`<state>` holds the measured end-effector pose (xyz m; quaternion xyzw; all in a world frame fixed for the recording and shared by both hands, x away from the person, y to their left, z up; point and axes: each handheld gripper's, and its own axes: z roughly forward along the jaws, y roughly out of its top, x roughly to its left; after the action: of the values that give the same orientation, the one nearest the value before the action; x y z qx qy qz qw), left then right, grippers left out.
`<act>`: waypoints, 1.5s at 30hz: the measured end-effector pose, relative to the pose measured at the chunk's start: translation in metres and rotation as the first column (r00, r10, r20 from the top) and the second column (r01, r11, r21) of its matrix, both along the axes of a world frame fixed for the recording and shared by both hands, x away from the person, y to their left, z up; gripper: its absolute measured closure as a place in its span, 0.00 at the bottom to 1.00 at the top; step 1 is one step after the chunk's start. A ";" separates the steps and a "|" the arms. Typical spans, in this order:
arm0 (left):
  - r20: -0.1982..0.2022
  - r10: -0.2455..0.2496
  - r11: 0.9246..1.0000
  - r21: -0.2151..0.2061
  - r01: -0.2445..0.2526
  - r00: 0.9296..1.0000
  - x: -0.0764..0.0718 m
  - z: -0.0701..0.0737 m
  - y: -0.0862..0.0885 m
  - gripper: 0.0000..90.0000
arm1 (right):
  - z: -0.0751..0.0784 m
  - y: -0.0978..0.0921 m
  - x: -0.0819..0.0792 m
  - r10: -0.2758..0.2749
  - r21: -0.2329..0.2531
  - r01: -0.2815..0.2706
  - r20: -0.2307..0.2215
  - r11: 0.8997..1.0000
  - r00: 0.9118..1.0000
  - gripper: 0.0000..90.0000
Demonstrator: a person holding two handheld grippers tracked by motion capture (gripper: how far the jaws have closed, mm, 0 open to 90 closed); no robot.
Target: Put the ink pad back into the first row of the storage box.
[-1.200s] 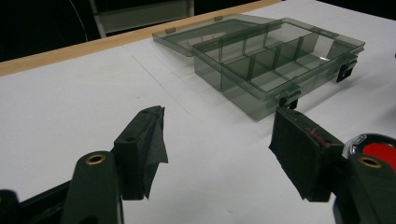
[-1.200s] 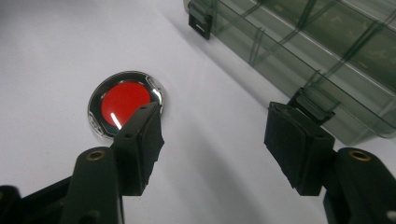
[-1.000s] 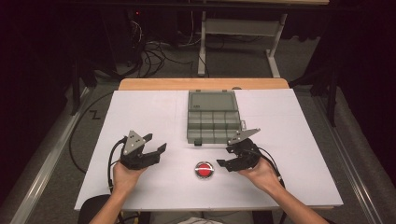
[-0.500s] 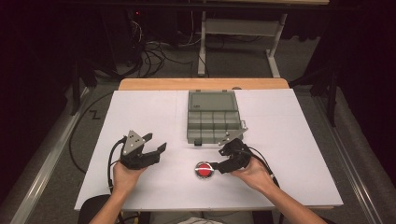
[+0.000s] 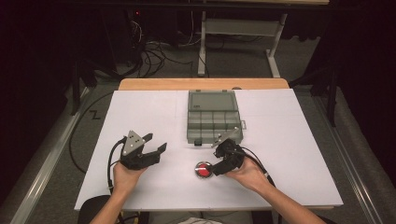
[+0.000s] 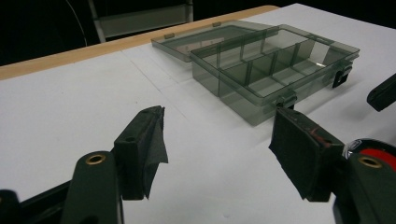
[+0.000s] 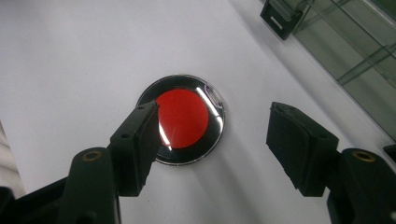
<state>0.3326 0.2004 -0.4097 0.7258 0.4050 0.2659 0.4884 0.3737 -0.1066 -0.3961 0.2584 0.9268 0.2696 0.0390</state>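
Your right gripper [image 5: 215, 169] hangs just beside the one red disc [image 5: 202, 170], at 3 o'clock of it, with its fingers [image 7: 135, 144] spread apart and nothing between them. In the right gripper view one finger overlaps the disc's rim while the other stands clear to the side, so the disc is not centred in the gap. The disc lies flat on the white tabletop [image 5: 140, 112], near its front edge.

Risk: closing from this offset will likely push the disc sideways rather than clamp it. The disc is thin and glossy, so the fingers may also slip off its rim or scrape the tabletop.

Your left gripper [image 5: 149, 148], at 9 o'clock of the disc and well apart from it, also has its fingers [image 6: 140, 149] spread and empty.

At 12 o'clock of the disc stands one clear compartment box [image 5: 215, 122], lid folded back.

Count: one disc, one box, two grippers.
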 end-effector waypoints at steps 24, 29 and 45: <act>0.008 0.029 1.000 0.000 -0.029 1.000 -0.010 -0.002 0.006 0.39 | -0.011 0.024 0.004 0.083 -0.097 -0.088 -0.049 0.991 0.995 0.34; 0.006 0.035 0.999 -0.003 -0.035 0.999 -0.011 -0.002 0.007 0.39 | -0.013 0.028 0.004 0.097 -0.118 -0.103 -0.053 0.988 0.994 0.32; 0.009 0.043 0.999 0.001 -0.043 0.999 -0.013 -0.002 0.008 0.39 | -0.020 0.036 0.004 0.126 -0.159 -0.135 -0.065 0.978 0.990 0.28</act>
<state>0.3194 0.2087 -0.4117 0.7159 0.4181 0.2798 0.4841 0.3773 -0.0709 -0.4161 0.2003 0.9614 0.1876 0.0170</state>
